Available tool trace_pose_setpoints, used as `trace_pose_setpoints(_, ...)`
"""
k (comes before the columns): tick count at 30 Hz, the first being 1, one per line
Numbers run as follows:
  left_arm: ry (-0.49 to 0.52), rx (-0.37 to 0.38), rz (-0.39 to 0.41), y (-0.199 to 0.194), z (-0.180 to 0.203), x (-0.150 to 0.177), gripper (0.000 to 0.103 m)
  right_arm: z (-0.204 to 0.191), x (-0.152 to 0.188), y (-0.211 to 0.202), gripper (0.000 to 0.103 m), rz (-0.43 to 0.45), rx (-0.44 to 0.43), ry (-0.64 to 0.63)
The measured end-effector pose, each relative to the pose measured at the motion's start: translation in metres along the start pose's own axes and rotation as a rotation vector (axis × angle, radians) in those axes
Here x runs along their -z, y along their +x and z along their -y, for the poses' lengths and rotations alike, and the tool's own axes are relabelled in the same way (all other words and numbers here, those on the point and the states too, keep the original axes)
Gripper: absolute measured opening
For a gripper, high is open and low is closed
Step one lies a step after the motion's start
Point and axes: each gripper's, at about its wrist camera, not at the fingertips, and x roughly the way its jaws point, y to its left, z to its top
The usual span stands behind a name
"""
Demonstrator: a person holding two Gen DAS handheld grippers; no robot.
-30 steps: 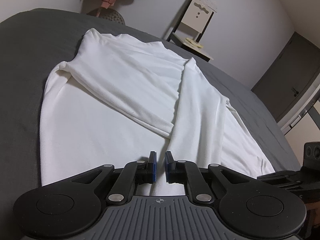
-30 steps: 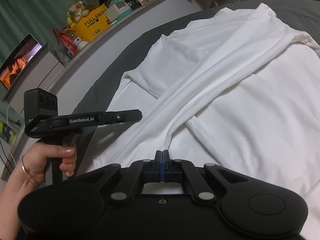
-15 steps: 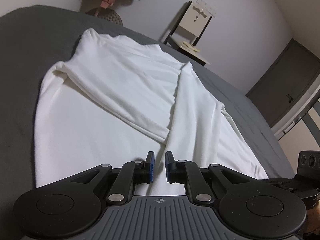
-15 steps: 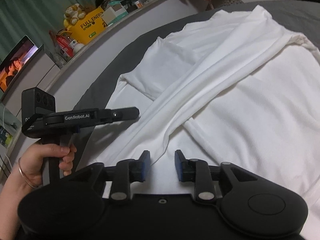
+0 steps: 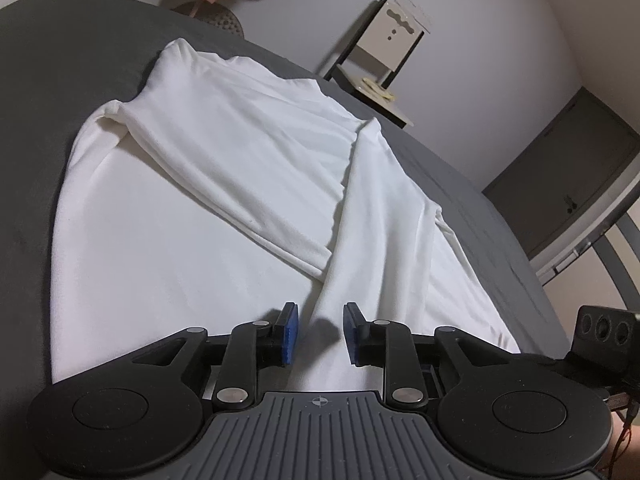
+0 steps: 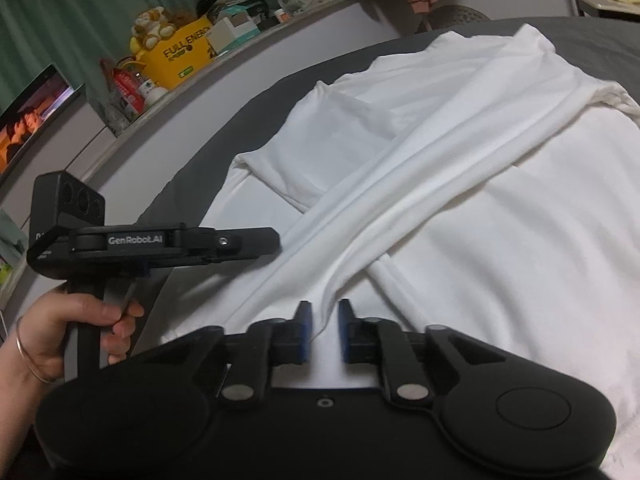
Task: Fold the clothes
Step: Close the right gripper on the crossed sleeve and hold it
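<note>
While white long-sleeved top [image 5: 208, 216] lies on grey bed [image 5: 60, 60], sleeves crossed for folding: left gripper [image 5: 318, 338] jaws opening, straddling hem cloth, no pinch. Right gripper [image 6: 323, 330] jaws closing, narrow gap, sleeve edge between, likely for next fold.

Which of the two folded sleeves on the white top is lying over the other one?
The narrower sleeve on the right, running toward the camera. Its edge overlaps the cuff end of the wider sleeve folded in from the left.
</note>
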Motion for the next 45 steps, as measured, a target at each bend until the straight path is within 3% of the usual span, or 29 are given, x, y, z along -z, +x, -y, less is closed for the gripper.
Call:
trace_pose_setpoints(16, 0.014, -0.004, -0.012, 0.002, 0.000, 0.000, 0.026, -0.003, 0.007, -0.012, 0.003, -0.039, -0.013, 0.057)
trace_pose_setpoints(27, -0.022, 0.014, 0.006, 0.002, -0.004, 0.000, 0.026, -0.008, 0.005, -0.014, 0.025, -0.014, 0.017, 0.024)
trace_pose_setpoints(45, -0.071, 0.017, 0.029, -0.001, -0.013, -0.003, 0.027, -0.011, 0.005, -0.019, 0.028, 0.012, 0.023, 0.020)
